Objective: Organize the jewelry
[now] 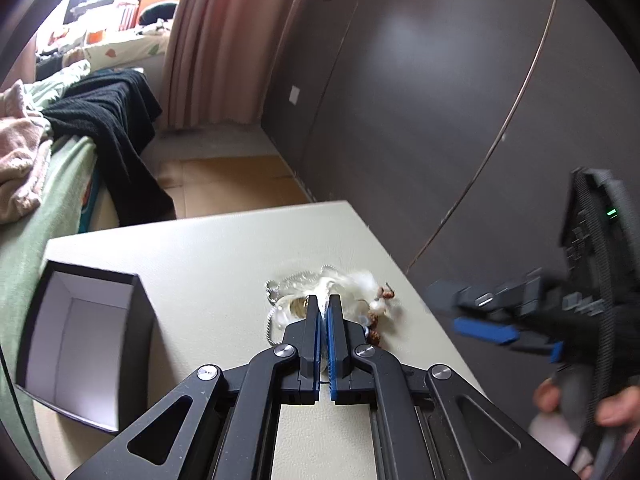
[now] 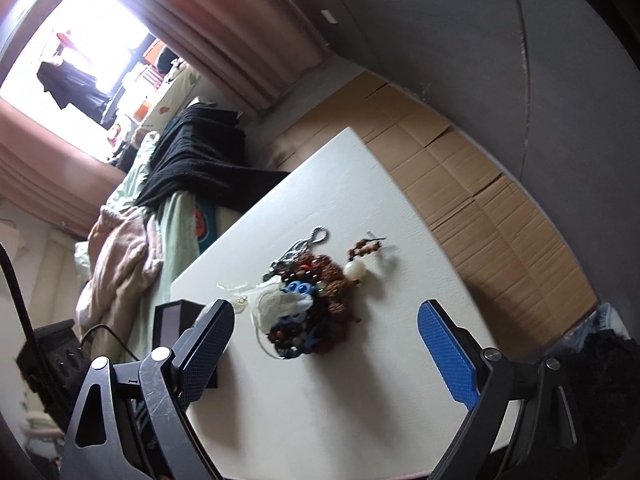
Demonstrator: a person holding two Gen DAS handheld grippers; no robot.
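A tangled jewelry pile (image 1: 320, 300) lies on the white table (image 1: 200, 248): a silver chain (image 1: 272, 320), a gold ring, a white pouch (image 1: 352, 282) and brown beads (image 1: 386, 292). My left gripper (image 1: 324, 306) is shut, its blue pads pinching a thin edge of the white pouch at the near side of the pile. My right gripper (image 1: 444, 308) comes in blurred from the right, open, just short of the pile. In the right wrist view the right gripper (image 2: 326, 308) hangs wide open above the jewelry pile (image 2: 316, 304), with nothing between its fingers. An open black box (image 1: 96, 272) stands empty at the left.
The black box (image 2: 176, 316) sits near the table's (image 2: 360, 400) left edge. A bed with green, pink and black bedding (image 1: 108, 120) runs along the left. A dark wardrobe (image 1: 420, 100) stands behind the table, cardboard flooring (image 2: 480, 200) beyond it. A hand (image 1: 600, 408) holds the right gripper.
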